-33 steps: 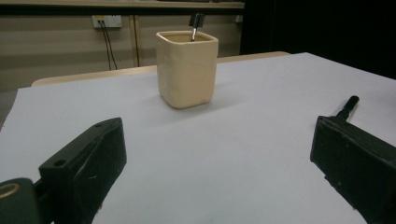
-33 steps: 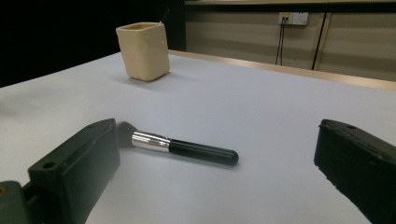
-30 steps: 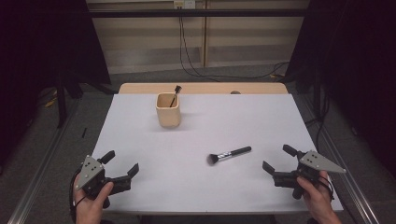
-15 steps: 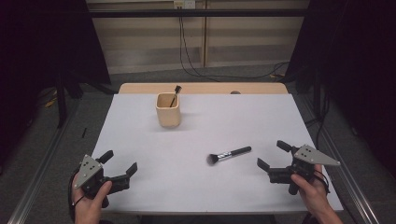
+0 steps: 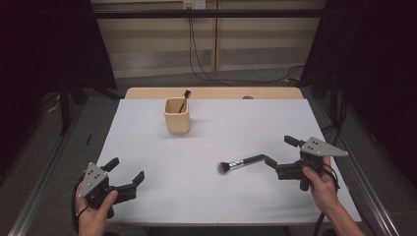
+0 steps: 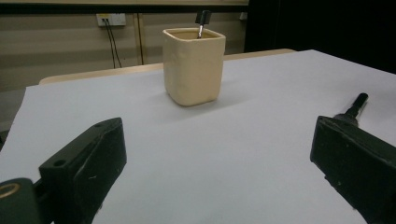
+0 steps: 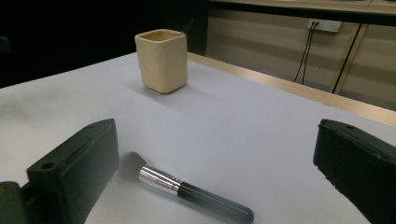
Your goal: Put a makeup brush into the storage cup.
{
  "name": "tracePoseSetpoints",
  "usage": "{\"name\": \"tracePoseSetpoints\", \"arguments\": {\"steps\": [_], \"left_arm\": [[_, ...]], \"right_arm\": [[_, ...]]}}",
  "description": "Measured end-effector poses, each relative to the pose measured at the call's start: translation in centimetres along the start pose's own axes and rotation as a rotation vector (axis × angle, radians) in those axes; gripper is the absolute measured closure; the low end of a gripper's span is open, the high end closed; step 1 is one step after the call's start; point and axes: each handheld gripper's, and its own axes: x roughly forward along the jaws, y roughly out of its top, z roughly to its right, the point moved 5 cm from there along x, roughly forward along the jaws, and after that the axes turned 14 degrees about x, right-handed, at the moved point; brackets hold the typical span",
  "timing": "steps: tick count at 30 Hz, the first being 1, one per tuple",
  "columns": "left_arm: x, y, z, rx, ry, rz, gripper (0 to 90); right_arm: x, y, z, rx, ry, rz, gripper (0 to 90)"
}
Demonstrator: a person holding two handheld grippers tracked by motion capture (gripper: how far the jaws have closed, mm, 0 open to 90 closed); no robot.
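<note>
A black-handled makeup brush with a silver ferrule lies flat on the white table, right of centre. My right gripper is open just right of the handle's end, and in the right gripper view the brush lies low between the wide-apart jaws. My left gripper is open and empty at the front left. A beige square cup stands upright toward the back, with a second brush leaning in it. The left gripper view faces this cup.
The table's wooden back edge runs behind the cup. Metal rails flank the table on both sides, and cables hang along the back wall. White tabletop stretches between the two grippers.
My right gripper has moved left and a little forward, closing in on the brush handle's end. The left gripper, brush and cup stay where they were.
</note>
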Motion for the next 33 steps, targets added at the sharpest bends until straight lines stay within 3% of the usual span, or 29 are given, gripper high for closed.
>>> {"name": "tracePoseSetpoints", "arguments": {"steps": [4,17,33], "left_arm": [[-0.1,0.0,-0.1,0.009,0.001,-0.003,3.6],[-0.1,0.0,-0.1,0.016,0.007,-0.003,3.6],[0.0,0.0,-0.1,0.015,0.006,-0.004,3.6]], "right_arm": [[0.8,0.5,-0.2,-0.002,0.029,-0.034,0.0],[3.2,2.1,-0.4,-0.007,0.054,-0.037,0.0],[5.6,3.8,0.9,-0.014,0.035,-0.105,0.0]]}}
